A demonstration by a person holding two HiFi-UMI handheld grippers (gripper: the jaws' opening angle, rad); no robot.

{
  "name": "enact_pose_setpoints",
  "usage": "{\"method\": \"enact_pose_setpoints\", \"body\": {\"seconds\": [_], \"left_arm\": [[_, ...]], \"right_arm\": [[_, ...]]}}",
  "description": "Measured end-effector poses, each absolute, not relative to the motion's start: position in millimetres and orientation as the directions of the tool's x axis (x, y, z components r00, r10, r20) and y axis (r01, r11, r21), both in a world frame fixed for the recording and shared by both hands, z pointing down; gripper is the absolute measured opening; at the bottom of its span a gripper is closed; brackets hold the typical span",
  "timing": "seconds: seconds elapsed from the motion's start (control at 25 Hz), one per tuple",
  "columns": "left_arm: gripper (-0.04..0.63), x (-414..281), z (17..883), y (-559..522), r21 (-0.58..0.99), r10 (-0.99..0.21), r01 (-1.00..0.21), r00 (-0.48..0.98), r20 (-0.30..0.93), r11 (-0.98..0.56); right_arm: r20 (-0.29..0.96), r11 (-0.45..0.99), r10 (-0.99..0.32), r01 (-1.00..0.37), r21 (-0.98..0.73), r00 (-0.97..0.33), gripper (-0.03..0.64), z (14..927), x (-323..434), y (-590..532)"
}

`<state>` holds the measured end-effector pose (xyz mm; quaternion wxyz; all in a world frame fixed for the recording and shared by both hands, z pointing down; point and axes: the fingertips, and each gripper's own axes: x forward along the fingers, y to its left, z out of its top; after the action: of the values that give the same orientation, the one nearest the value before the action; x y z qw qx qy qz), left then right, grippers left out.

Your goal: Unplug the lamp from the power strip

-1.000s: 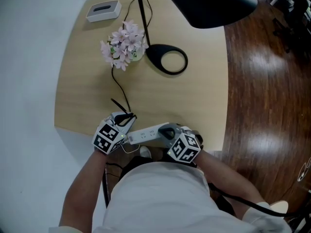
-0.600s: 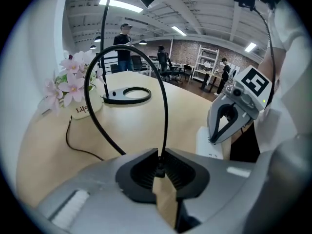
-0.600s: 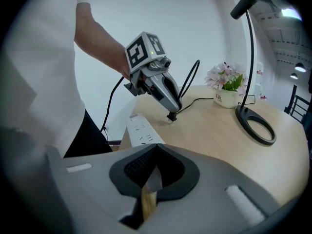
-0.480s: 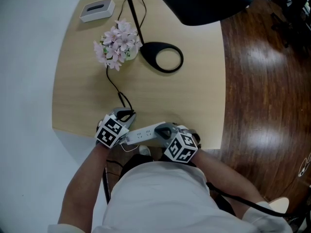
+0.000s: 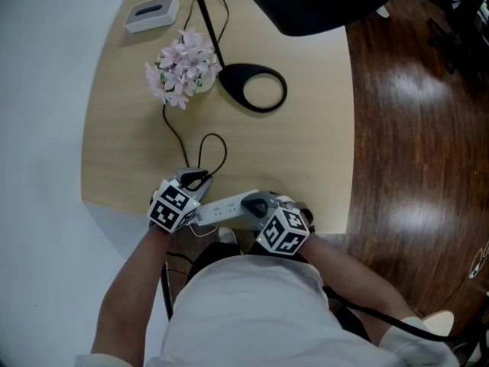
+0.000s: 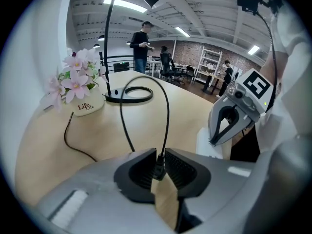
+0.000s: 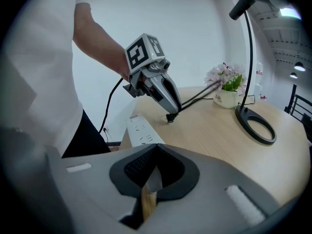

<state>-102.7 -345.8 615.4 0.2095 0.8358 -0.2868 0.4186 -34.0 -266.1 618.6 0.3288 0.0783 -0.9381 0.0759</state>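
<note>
At table's (image 5: pixel 306 151) 6 o'clock edge, left gripper (image 5: pixel 195 180) is clamping the plug (image 6: pixel 158 168) clear of the strip (image 5: pixel 221 209), cable (image 5: pixel 216 138) newly looping toward 12, clenched right gripper (image 5: pixel 256 203) pinning strip's end; unplug looks done.

plain white short-sleeved shirt (image 5: pixel 244 312)

Black desk lamp (image 5: pixel 321 2) stands upright at the table's far side, flat ring-shaped base (image 5: pixel 233 78), thin stem, wide dark head. Its thin black cord (image 6: pixel 167 110) runs along the tabletop towards the near edge and curls into one loop. Small black plug (image 7: pixel 170 117) at the cord's end is out of the sockets, pinched between the left gripper (image 6: pixel 160 161) jaws, just beside the strip. Long white plastic power strip (image 5: pixel 221 209) lies flat along the near table edge, sockets up.
</note>
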Motion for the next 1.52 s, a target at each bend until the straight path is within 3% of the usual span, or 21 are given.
{"method": "enact_pose_setpoints", "body": {"seconds": [0.64,1.04,1.52], "left_arm": [[0.059,-128.0,555.6,-315.7,0.071,-0.46,-0.734,0.495,0.738,-0.676],[0.055,-155.2,493.9,-233.9,0.033,-0.571,-0.733,0.557,0.604,-0.68],[0.055,-211.1,433.4,-0.4,0.044,-0.599,-0.675,0.681,0.421,-0.736]], "right_arm": [[0.618,0.97,-0.107,-0.219,-0.108,-0.779,0.005,615.3,-27.7,-269.0],[0.596,0.927,-0.281,-0.374,-0.037,-0.752,0.017,566.5,-0.6,-219.8],[0.535,0.743,-0.545,-0.668,-0.048,-0.645,0.072,495.5,9.4,-1.9]]}}
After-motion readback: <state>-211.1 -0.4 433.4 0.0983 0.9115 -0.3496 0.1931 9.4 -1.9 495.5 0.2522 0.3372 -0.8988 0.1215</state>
